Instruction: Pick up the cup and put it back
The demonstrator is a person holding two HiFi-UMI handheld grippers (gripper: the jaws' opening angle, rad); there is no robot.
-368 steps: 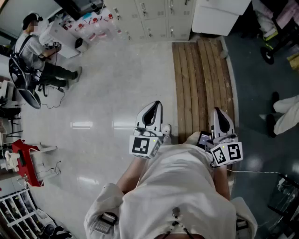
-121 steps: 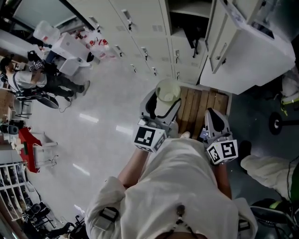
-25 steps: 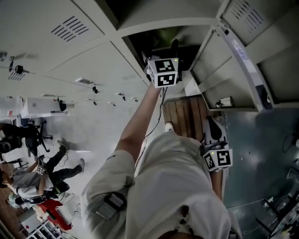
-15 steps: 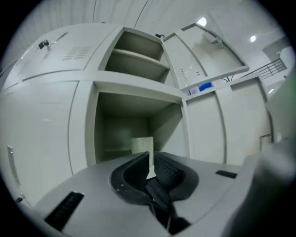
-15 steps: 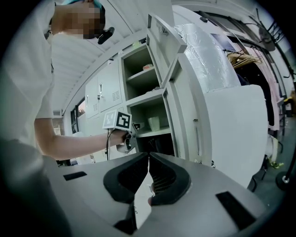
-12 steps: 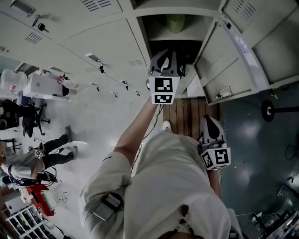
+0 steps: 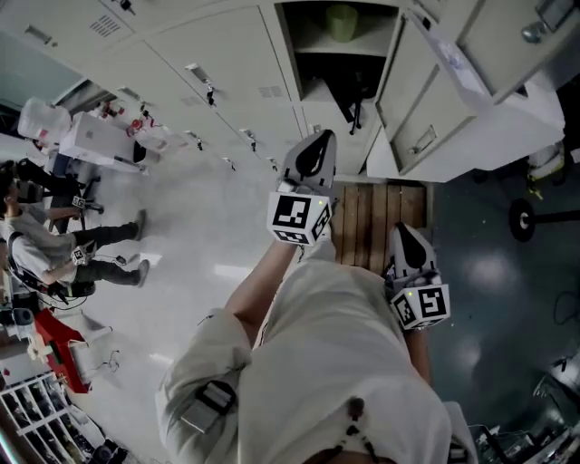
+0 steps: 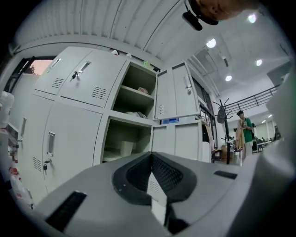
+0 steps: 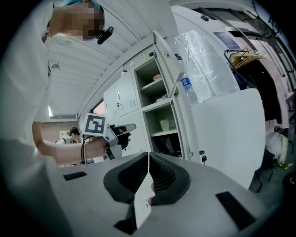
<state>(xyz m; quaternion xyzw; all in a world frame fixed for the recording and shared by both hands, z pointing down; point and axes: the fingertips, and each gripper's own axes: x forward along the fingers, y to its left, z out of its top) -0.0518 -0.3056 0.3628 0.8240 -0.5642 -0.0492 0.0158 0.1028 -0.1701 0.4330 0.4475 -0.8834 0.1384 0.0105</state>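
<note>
Now, cup (image 7: 342, 23) on shelf (image 7: 313, 51) (left gripper (image 7: 317, 143) empty)

The lockers (image 7: 227, 54) look like painted sheet metal, smooth and matt. At twelve o'clock the cup (image 7: 342, 20) seems matt plastic. The floor (image 7: 199, 245) at nine o'clock is glossy. The slatted platform (image 7: 381, 222) is bare wood. The person's top (image 7: 335, 362) is soft cloth. The left gripper (image 8: 151, 159) is matt grey plastic, its pads (image 8: 138, 173) ribbed.

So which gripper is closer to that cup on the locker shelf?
Left. The left gripper is held out in front of the open locker, short of the cup; the right gripper sits nearer the person's waist, farther from it.
</note>
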